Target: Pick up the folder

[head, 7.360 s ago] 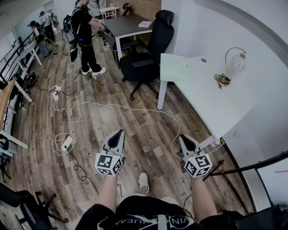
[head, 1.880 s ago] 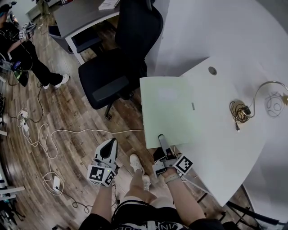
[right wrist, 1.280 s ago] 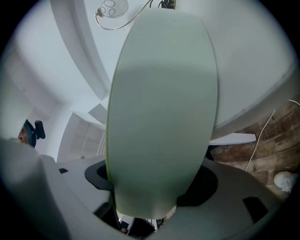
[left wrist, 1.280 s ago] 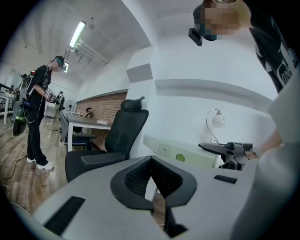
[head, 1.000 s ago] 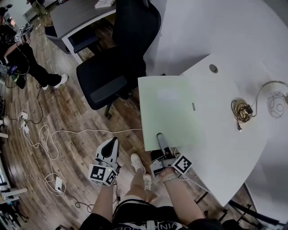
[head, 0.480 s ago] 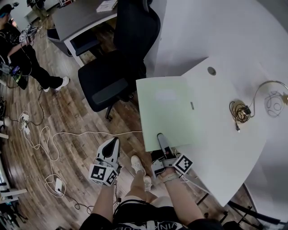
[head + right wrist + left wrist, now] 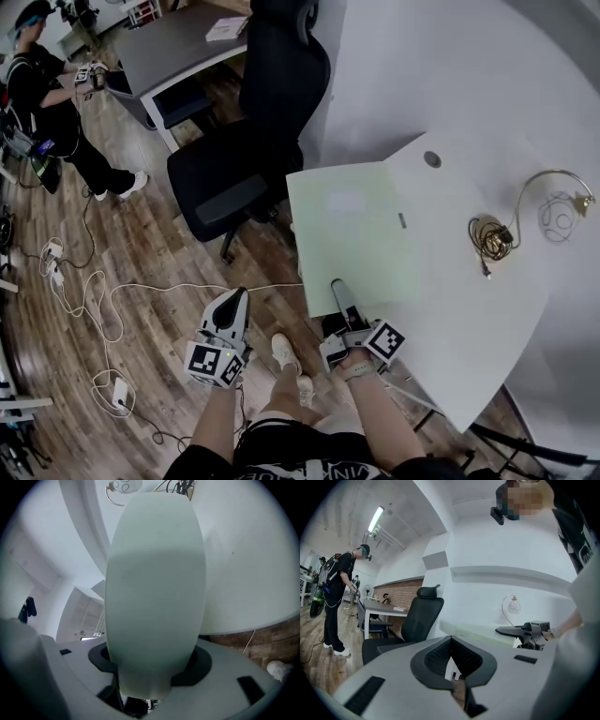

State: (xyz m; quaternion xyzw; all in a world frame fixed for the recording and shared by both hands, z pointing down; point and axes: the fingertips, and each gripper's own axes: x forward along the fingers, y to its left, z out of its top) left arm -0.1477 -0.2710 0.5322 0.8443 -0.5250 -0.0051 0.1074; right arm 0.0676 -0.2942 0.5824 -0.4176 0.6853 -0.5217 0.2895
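Note:
A pale green folder (image 7: 354, 239) lies on the white table (image 7: 469, 309), with its left side hanging over the table's edge. My right gripper (image 7: 339, 291) is shut on the folder's near edge, one jaw above it and one below. In the right gripper view the folder (image 7: 154, 583) runs from between the jaws and fills the middle of the picture. My left gripper (image 7: 234, 302) hangs over the wooden floor left of the table, jaws together and holding nothing. In the left gripper view its tips (image 7: 457, 681) meet, and the right gripper (image 7: 520, 630) shows at the table's edge.
A black office chair (image 7: 248, 159) stands close to the folder's far left corner. A coiled cable (image 7: 490, 239) and a lamp (image 7: 553, 206) sit at the table's right. A grey desk (image 7: 173, 47) and a person (image 7: 47, 103) are at the back left. Cables (image 7: 94, 309) trail across the floor.
Both grippers have risen slightly. The right gripper stays at the folder's near edge, and the folder has shifted little. The person at the back left has come further into view.

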